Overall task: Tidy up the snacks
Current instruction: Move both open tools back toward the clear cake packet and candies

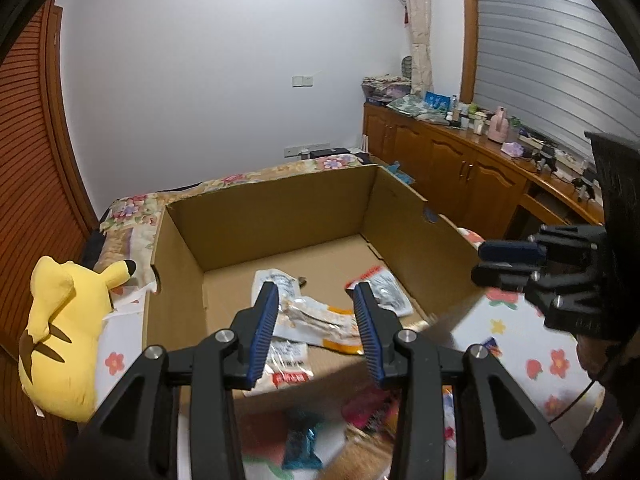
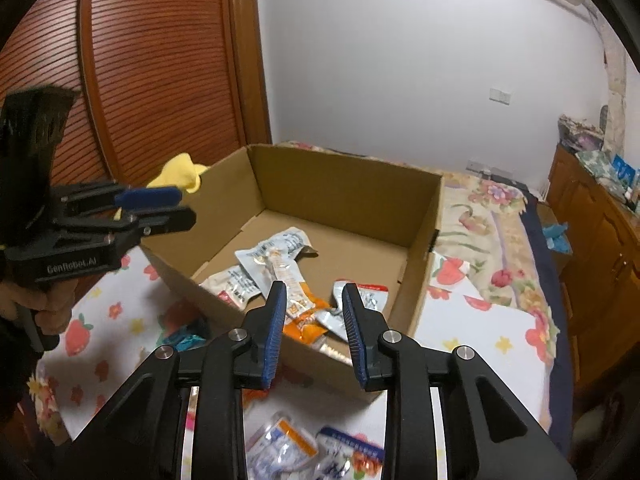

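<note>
Several crinkled foil and plastic snack packets, grey-white with one orange-and-white pouch among them, lie loose on the floor of an open brown cardboard box that sits on a flower-printed bedspread. More packets wait on the near side of the box, blurred in the left wrist view, so the sorting looks only partly done. The right gripper hangs above the near rim of the box with its blue-padded jaws a little apart and nothing between them. The left gripper hovers over the same rim, jaws likewise parted and empty. To the left of the box lies a yellow plush toy; far to the right runs a cluttered wooden cabinet. The likely trouble ahead is the packets themselves: thin, slippery film may slide out of a pinch at the edge, and two grippers reaching into the same near pile could knock together.
</note>
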`<state>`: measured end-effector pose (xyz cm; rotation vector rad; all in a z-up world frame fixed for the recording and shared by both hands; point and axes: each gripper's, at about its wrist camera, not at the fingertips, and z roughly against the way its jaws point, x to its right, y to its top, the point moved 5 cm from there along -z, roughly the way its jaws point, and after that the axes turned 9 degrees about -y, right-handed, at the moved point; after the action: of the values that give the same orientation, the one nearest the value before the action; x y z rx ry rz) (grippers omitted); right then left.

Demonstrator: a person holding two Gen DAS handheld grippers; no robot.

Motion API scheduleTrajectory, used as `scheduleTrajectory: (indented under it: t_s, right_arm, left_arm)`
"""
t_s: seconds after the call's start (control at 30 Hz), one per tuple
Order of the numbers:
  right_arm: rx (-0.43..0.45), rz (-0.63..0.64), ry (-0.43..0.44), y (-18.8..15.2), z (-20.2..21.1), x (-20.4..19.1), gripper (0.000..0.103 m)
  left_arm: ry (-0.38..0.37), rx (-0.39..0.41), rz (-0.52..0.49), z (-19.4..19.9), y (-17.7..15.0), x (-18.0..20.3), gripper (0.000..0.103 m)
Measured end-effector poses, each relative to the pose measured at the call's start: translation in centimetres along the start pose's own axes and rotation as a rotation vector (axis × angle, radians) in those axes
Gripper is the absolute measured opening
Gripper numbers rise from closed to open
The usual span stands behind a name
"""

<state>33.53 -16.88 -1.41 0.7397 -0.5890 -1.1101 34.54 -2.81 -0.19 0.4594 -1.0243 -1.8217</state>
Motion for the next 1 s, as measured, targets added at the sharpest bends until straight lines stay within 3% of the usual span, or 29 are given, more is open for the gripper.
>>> scheduleTrajectory:
  t_s: [0.3,0.73,0.8,0.9,1.0]
  right_arm:
    - [0.031,-0.027,-0.013,-2.7,5.5,-1.2,0.028]
    - [0.023,-0.051,-0.004,-7.5,8.8,-3.2,0.028]
    - [0.016,-0.046,-0.008,-8.0,9.0,-3.4,0.029]
    - [0.004,-0.046,-0.023,-8.8,9.1,-3.6,0.036]
    - [-0.014,-0.046,-0.023,-9.4,8.9,-3.9,0.041]
  left_arm:
    - [-0.011,0.008,-0.031,4.1,-4.1,3.1,0.038]
    - [0.002,-0.017,-0.012,7.4,-10.6,5.0,0.04]
    - [0.005,-0.02,-0.013,7.6,-11.1,5.1,0.042]
    - [0.013,-0.027,-0.01,7.8,-12.0,5.2,0.057]
    - [0.011,-0.041,-0.011,7.5,-12.8,5.1,0.059]
